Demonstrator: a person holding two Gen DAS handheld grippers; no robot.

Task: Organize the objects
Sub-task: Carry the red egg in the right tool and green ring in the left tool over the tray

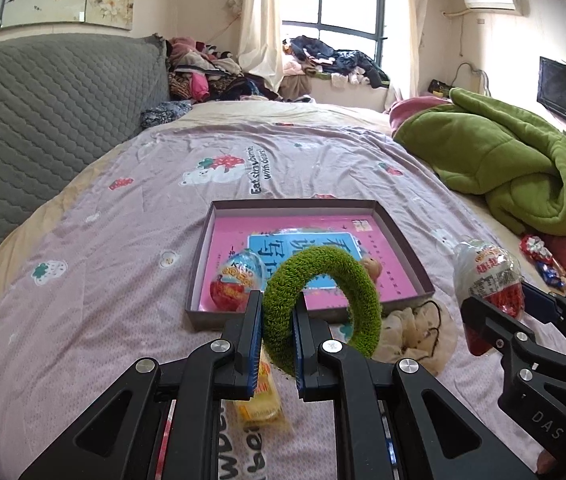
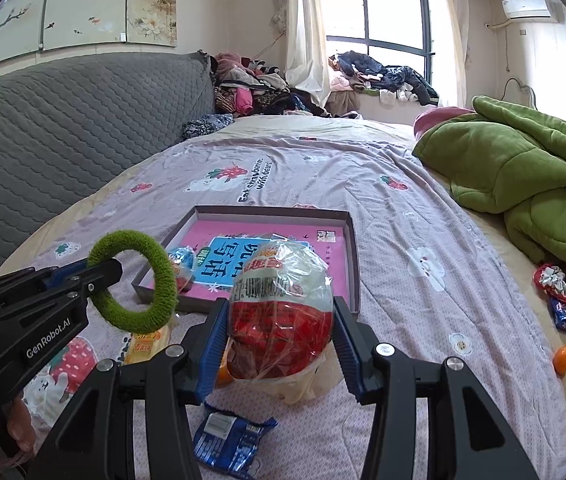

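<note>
Shallow box (image 1: 403,240), open-topped with a pink book lying flat inside, sits on the bed's strawberry-print sheet (image 1: 143,240) straight ahead of both grippers and a little below them, its near wall the closest edge and its long sides running away toward the window. The left gripper (image 1: 279,320) is clamped shut on the rim of a fuzzy green ring (image 1: 323,264), which stands upright on edge, its far side already hanging over the box's near wall in the left wrist view. The right gripper (image 2: 279,320) is closed about halfway onto a large plastic-wrapped egg (image 2: 283,304), red below and white above, held upright with the pads pressing its two sides; from its own camera the egg covers the box's near right part. A smaller wrapped egg (image 1: 239,276) already lies in the box's near left corner. Both grippers tilt downward toward the bed and sit side by side, the left seemingly a touch nearer the box. Loose things remain on the sheet: a yellow packet (image 1: 259,404), a blue wrapper (image 2: 231,440), a small orange (image 2: 563,360). The coming move looks like a short forward carry and a lowering into the box's free area.
</note>
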